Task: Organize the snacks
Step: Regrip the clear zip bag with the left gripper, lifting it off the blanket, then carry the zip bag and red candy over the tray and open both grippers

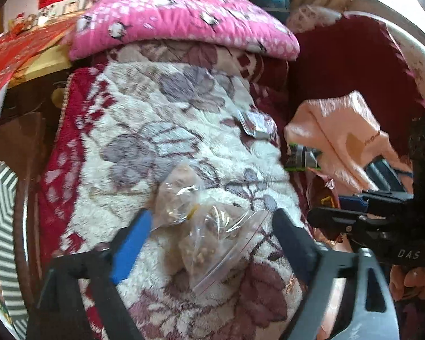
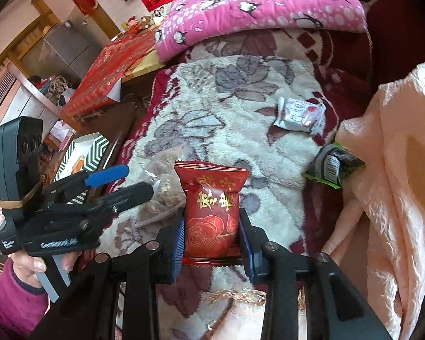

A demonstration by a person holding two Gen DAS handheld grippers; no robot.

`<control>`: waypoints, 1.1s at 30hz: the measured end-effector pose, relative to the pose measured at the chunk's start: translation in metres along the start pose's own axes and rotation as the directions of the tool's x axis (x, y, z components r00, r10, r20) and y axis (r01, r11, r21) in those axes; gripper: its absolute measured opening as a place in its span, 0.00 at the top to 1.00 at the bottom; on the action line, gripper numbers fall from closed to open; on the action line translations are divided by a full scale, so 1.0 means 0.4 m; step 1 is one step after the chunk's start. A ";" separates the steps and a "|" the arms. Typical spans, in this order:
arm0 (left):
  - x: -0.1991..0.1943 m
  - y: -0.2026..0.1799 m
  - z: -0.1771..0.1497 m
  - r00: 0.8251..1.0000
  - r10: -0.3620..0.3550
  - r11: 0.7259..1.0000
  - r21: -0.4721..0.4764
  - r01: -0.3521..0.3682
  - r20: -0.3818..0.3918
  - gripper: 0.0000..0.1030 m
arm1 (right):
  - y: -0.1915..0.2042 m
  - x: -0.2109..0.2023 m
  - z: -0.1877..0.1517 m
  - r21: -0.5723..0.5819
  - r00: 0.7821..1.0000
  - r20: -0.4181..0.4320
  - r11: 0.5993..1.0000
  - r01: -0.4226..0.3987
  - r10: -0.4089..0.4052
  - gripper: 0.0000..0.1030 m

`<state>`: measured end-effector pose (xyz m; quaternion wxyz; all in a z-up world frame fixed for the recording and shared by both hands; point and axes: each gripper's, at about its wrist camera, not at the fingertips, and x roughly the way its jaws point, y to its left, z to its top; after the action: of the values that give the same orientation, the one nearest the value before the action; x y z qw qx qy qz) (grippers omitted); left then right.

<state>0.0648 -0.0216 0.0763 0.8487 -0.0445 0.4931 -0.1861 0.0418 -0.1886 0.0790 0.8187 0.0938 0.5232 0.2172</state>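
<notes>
Floral blanket [image 2: 201, 107] covers the working surface, pink penguin quilt [image 2: 257, 2] folded at its far end; red cloth on a table [image 2: 110, 65] beyond, cluttered room behind. Peach bag [image 2: 396, 170] slumped at the blanket's right edge, probably the collecting spot. Clear bags of snacks [image 1: 206, 226] lie on the blanket between the left gripper's [image 1: 209, 226] fingers, jaws wide, pads not pressing; likely the next pick. Right gripper [image 2: 211, 235] clamped on a red packet [image 2: 211, 212], held upright clear of the blanket for carrying. White packet [image 2: 299, 114] and green packet [image 2: 333, 167] loose near the bag.
</notes>
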 end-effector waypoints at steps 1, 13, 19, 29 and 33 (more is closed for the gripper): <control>0.013 -0.002 0.003 1.000 0.018 1.000 0.002 -0.018 -0.008 0.14 | -0.004 0.001 0.000 0.004 1.000 -0.001 1.000 0.002 -0.002 0.65; 0.106 0.013 -0.017 0.989 0.089 0.995 -0.033 -0.094 -0.116 0.62 | 0.009 -0.014 0.001 -0.022 1.000 0.001 1.000 0.010 -0.010 0.65; 0.017 0.054 -0.044 0.989 0.136 0.987 -0.075 -0.141 -0.060 0.64 | 0.061 0.002 -0.002 -0.054 1.000 -0.007 0.999 -0.004 0.004 0.65; -0.137 0.111 -0.099 0.970 0.245 0.963 -0.120 -0.243 0.001 0.65 | 0.211 0.058 -0.005 -0.144 0.998 -0.037 0.988 -0.049 0.044 0.65; -0.191 0.149 -0.129 0.962 0.272 0.951 -0.159 -0.267 0.010 0.65 | 0.276 0.081 -0.010 -0.181 0.997 -0.052 0.981 -0.070 0.062 0.65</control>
<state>0.0031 0.0667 0.0974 0.8678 -0.0461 0.4940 -0.0287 0.0215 -0.0760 0.0930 0.8040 0.0303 0.5163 0.2935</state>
